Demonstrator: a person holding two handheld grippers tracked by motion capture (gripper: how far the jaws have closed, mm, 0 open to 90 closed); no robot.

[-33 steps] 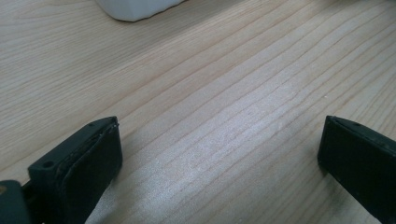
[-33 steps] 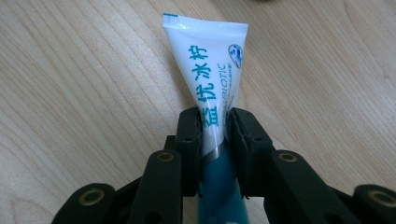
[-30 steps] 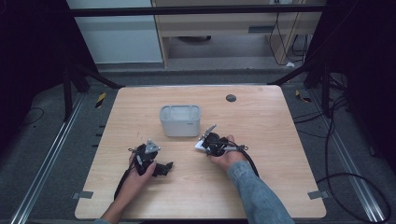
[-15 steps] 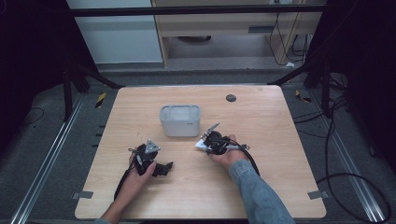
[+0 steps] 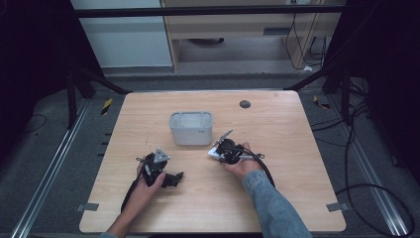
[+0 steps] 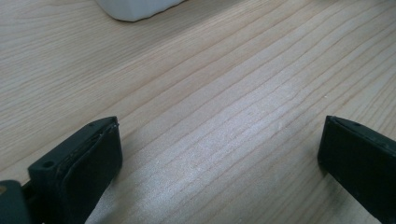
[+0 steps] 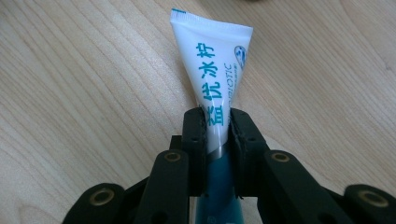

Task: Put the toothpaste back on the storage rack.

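Now your right gripper (image 7: 217, 123) has just been closing and its jaws pinch the white toothpaste tube (image 7: 215, 70) low over the worktop (image 5: 297, 148), right of the white bin (image 5: 191, 128). Lift it straight, keeping the squeeze gentle. Left gripper (image 6: 219, 154) jaws are spread, holding nothing.

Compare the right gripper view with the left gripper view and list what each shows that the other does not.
Right gripper view alone: the right claw shut on a white tube with teal lettering, its crimped end pointing away. Left gripper view alone: the left claw wide open with nothing between its jaws, and the bottom edge of a white container at the top. Both: the light wooden table beneath black jaws.
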